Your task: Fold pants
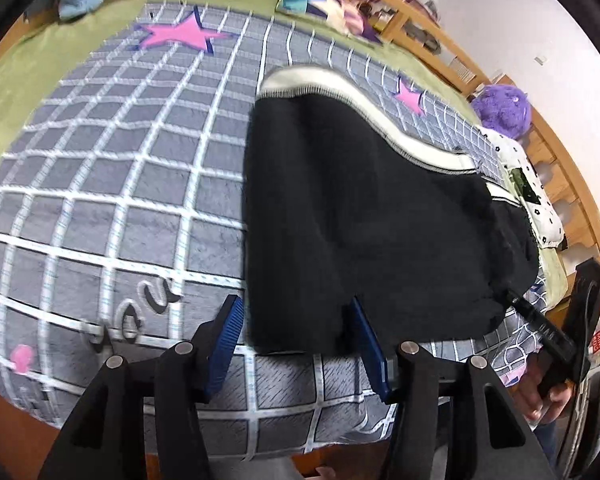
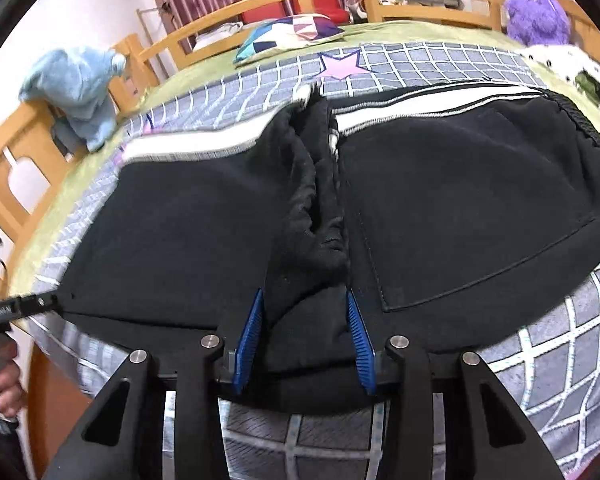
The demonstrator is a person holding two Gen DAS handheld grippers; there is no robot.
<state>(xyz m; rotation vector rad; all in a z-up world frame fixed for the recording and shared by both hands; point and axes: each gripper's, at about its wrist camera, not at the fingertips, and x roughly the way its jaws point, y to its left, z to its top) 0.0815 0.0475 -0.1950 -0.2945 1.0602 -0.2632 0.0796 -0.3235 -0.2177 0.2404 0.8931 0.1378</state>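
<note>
The bed (image 2: 340, 32) is filling both views, w/ a wooden rail around it and a green sheet under a grey grid-pattern blanket (image 1: 100, 184) w/ pink stars. The black pants (image 2: 460, 200) are lying flat on the blanket near the bed's front edge, already doubled over; a white side stripe (image 2: 420, 110) is running along the far edge, and a back pocket is facing up on the right part in the right wrist view. A bunched ridge of cloth is rising in the middle.

A blue plush (image 2: 80, 88) is sitting at the left rail, a purple plush (image 2: 536, 12) at the far right corner, and a patterned pillow (image 2: 288, 32) at the far side.

Right gripper (image 2: 306, 336) is hovering over the near hem at the ridge: jaws part spread, the fold sitting between the blue pads; can't tell if they're pressing it. In the left wrist view its black body is showing at the pants' right edge, w/ a hand (image 1: 548, 396) on the handle.

Left gripper (image 1: 296, 344) is at the pants' near left corner: jaws spread, right pad at the hem, left pad over bare blanket, nothing pinched.
</note>
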